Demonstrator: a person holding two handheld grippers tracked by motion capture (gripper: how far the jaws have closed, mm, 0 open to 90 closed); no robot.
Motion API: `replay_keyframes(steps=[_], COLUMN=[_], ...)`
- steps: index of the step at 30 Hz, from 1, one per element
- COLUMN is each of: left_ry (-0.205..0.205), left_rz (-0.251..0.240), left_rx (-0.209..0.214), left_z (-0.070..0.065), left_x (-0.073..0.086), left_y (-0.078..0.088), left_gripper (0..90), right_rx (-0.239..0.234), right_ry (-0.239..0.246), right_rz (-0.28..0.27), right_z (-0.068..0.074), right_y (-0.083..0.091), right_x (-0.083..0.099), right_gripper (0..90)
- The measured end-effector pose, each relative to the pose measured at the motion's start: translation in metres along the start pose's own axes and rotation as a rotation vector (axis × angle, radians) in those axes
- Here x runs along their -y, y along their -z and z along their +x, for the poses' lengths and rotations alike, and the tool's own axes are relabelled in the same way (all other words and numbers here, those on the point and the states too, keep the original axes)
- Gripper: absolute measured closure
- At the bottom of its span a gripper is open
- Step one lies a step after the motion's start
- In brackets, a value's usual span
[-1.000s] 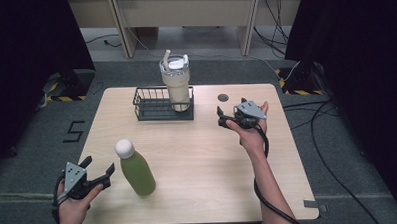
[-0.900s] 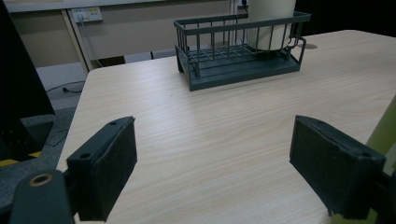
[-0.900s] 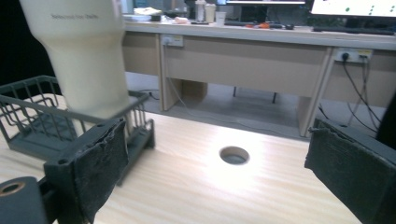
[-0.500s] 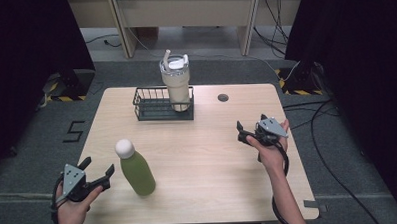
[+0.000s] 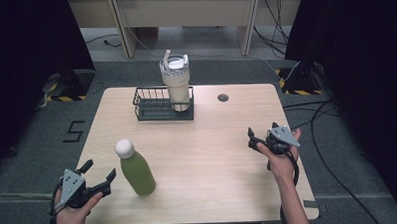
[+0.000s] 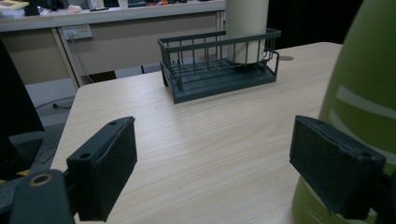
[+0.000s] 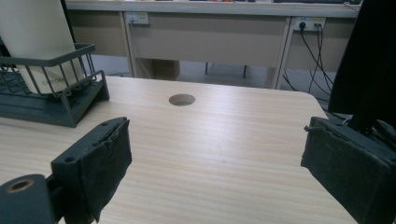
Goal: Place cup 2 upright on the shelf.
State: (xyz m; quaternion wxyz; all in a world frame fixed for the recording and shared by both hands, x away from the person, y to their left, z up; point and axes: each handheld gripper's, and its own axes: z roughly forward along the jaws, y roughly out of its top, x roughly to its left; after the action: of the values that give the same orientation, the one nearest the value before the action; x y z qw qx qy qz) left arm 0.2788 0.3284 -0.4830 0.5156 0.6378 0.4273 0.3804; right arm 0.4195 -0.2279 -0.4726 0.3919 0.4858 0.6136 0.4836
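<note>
A green bottle (image 5: 137, 172) with a white cap stands upright on the front left of the wooden table (image 5: 219, 176). My left gripper (image 5: 99, 169) hovers at the table's front left corner, just left of the bottle, open with nothing between its pads. In the left gripper view the bottle (image 6: 369, 93) rises right behind the right-hand jaw of the left gripper (image 6: 215, 172). My right gripper (image 5: 262, 131) is held open over the table's right side. In the right gripper view the right gripper (image 7: 215, 168) has only bare tabletop between its jaws.
A dark wire basket (image 5: 151, 111) sits at the back middle with a cream tumbler (image 5: 176, 87) standing in its right end. A round cable hole (image 5: 223, 97) lies right of it. Cables (image 5: 332, 132) run over the floor on the right.
My right gripper has pulled back from beside the basket toward the front right of the table and come lower. The left gripper and the bottle have stayed put.
</note>
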Motion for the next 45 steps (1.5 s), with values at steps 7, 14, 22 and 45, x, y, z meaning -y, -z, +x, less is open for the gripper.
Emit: replay_keyframes(steps=[7, 14, 22, 45], left_ry=[0.013, 0.013, 0.01, -0.007], left_rz=[-0.029, -0.081, -0.128, -0.124], left_rx=[0.032, 0.086, 0.153, 0.236], left_z=[-0.008, -0.02, -0.034, -0.058], left_x=[-0.001, -0.007, -0.013, -0.022], left_y=[0.014, 0.021, 0.024, 0.0], left_gripper=[14.2, 13.8, 13.1, 1.3], right_rx=[0.007, 0.005, 0.007, 0.018], right_ry=[0.006, 0.008, 0.012, 0.006], right_rz=[0.006, 0.018, 0.017, 0.022], right_z=[0.0, 0.001, 0.0, -0.003], right_y=[0.0, -0.003, -0.004, -0.004], right_x=[0.001, 0.004, 0.003, 0.003], right_gripper=[8.6, 8.8, 9.0, 9.8])
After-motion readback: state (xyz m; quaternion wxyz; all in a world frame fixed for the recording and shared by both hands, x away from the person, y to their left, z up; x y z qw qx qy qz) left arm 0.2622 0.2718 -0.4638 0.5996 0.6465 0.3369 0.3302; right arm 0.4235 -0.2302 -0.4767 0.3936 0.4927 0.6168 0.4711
